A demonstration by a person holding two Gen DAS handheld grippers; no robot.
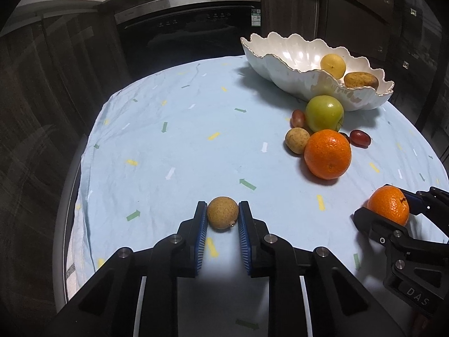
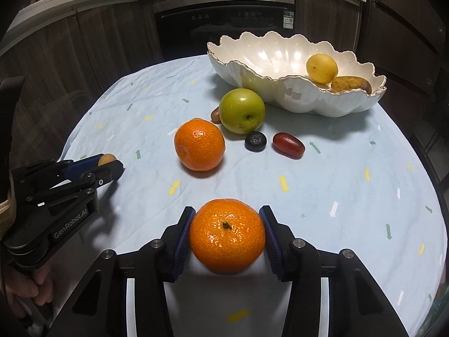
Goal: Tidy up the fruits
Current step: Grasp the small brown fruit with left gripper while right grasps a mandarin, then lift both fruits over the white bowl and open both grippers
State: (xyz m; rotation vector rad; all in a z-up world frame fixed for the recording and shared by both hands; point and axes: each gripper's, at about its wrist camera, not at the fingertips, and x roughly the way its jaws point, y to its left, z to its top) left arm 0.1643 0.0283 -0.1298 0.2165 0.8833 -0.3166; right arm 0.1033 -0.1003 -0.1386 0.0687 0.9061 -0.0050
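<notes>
My left gripper (image 1: 222, 208) is shut on a small round brown fruit (image 1: 222, 213) that rests on the cloth near the table's front; its blue pads touch both sides. In the right wrist view the left gripper (image 2: 112, 165) shows at the left with the brown fruit (image 2: 106, 159) peeking out. My right gripper (image 2: 227, 214) is shut on a mandarin (image 2: 227, 236), stem up, pads pressing its sides. The left wrist view has the right gripper (image 1: 388, 205) at the right edge, around the same mandarin (image 1: 388, 209). A white scalloped bowl (image 2: 244, 64) stands at the back right.
The bowl holds a yellow fruit (image 2: 322, 68) and a brown one (image 2: 350, 84). In front of it lie a green apple (image 2: 242, 111), a second mandarin (image 2: 199, 144), a dark berry (image 2: 255, 141), a red date (image 2: 288, 145) and a small tan fruit (image 1: 297, 140). A light-blue cloth (image 2: 336, 196) covers the round table; a dark oven (image 2: 224, 25) stands behind.
</notes>
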